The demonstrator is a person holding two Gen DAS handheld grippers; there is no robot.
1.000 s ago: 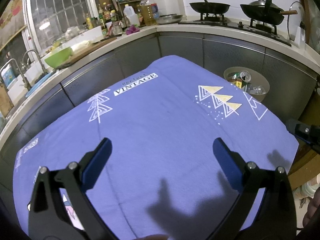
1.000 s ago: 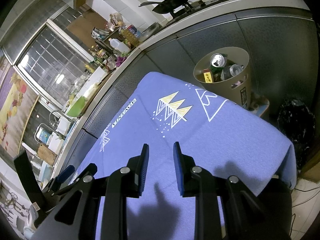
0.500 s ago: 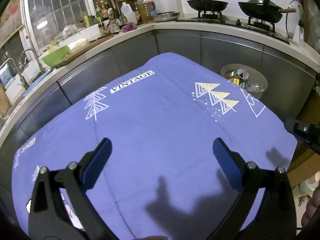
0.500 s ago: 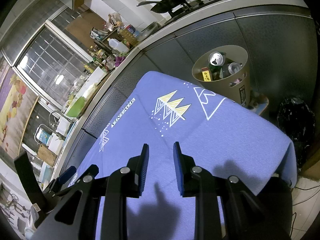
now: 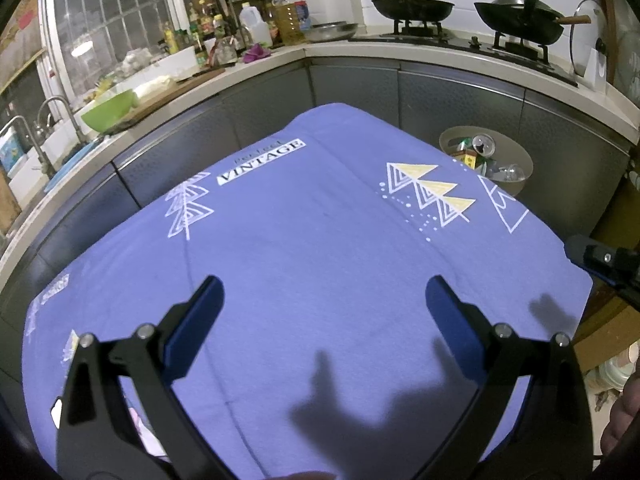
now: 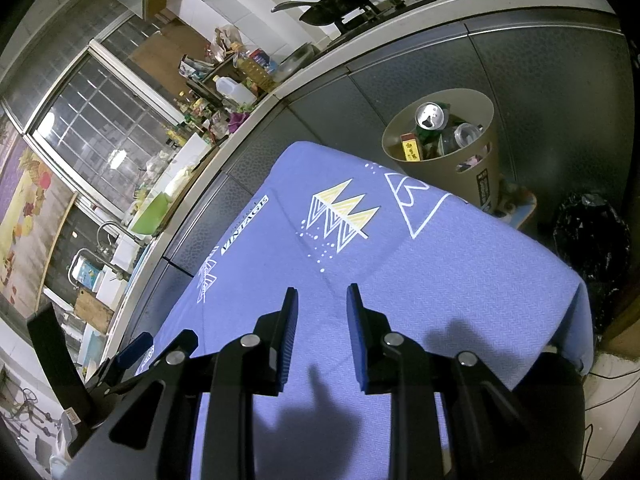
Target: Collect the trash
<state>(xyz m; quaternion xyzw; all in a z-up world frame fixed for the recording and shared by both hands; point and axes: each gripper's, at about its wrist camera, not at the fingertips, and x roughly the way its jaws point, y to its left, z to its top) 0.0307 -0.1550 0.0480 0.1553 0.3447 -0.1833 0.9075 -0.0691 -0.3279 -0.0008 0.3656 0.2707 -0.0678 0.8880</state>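
Note:
A tan waste bin stands on the floor past the table's far right corner, holding drink cans and a small yellow carton. The left wrist view shows the bin behind the cloth's edge. My left gripper hovers open wide over the purple tablecloth with nothing between its blue pads. My right gripper hangs over the tablecloth, its jaws a narrow gap apart and holding nothing. Only printed patterns show on the cloth.
Grey cabinets and a white counter wrap around the far side, with woks on a stove, bottles and a green bowl. A black rubbish bag sits on the floor right of the bin. A hand shows at the lower right edge.

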